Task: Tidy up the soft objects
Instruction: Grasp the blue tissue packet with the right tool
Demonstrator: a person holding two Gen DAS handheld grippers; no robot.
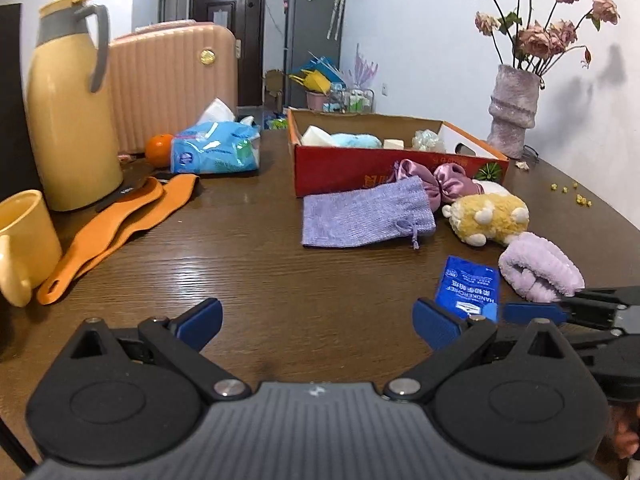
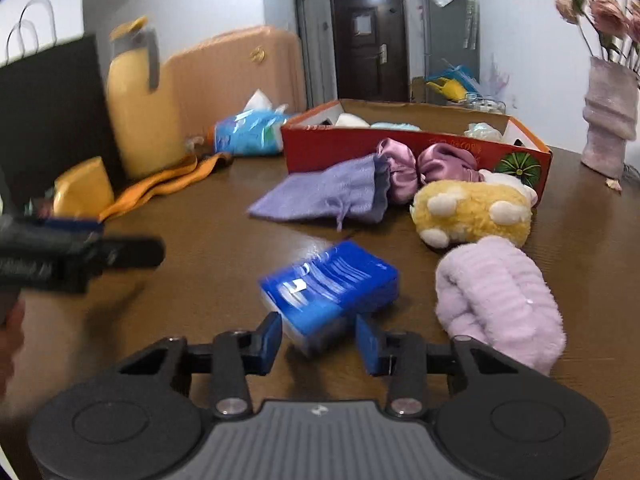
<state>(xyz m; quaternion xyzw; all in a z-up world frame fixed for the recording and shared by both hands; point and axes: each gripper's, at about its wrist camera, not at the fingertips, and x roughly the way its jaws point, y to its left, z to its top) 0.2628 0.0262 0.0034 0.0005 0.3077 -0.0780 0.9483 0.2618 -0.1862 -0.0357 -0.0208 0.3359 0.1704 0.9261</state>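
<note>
My right tongs (image 2: 318,344) are half spread around the near end of the blue handkerchief pack (image 2: 332,284), which lies flat on the desk (image 2: 208,240) in front of the red box (image 2: 416,148). The pack's end sits between the two blue pads, but I see a sliver of gap on either side, so I judge it as not pinched yet. To do this well I should push a little deeper so the pads take the pack across its width, not just its corner, close until the wrapper gives slightly, then lift straight up before swinging to the box. The fluffy lilac roll (image 2: 496,300) lies just beside my right pad; I must not catch it.

My left tongs (image 1: 318,320) are spread wide and empty over bare desk, clear of the pack.

The right view is smeared with motion, so I cannot tell whether the pads touch the pack. Its underside and near edge are hidden. The box's floor is mostly out of sight behind its front wall, so free room inside is a guess.
</note>
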